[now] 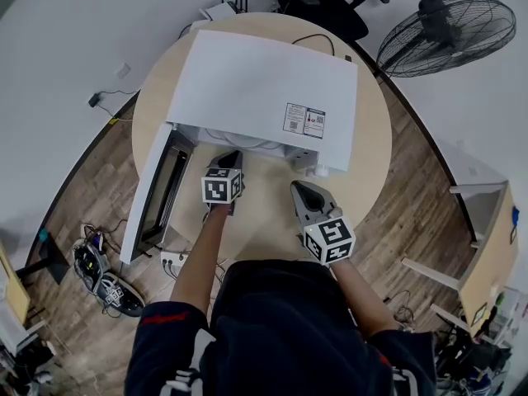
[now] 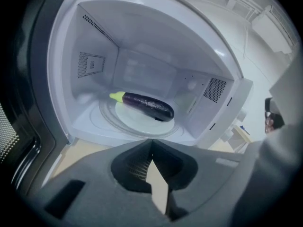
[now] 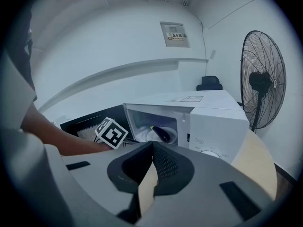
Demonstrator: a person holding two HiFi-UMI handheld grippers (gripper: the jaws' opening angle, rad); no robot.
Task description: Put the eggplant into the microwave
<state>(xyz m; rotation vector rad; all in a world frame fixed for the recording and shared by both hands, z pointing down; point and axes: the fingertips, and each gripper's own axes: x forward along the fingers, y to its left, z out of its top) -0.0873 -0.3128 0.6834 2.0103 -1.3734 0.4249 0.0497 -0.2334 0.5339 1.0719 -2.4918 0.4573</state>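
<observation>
We look down on a white microwave standing on a round wooden table. Its door is swung wide open to the left. We hold a gripper in each hand in front of it.

The left gripper points into the open mouth of the oven. Its two jaws are pressed together with nothing between them. The right gripper hangs just beside it on the right, over the bare tabletop. Its jaws are likewise closed on nothing.

The eggplant lies on its side inside the microwave, on the glass turntable. Its yellow-green stem end points toward the left wall and its dark purple body runs toward the right.

In the left gripper view, the eggplant sits beyond the closed fingers, apart from them, with the front sill of the oven cavity in between. In the right gripper view, it shows small through the oven opening, well apart from that gripper's jaws.

A standing fan is on the floor behind the table.
</observation>
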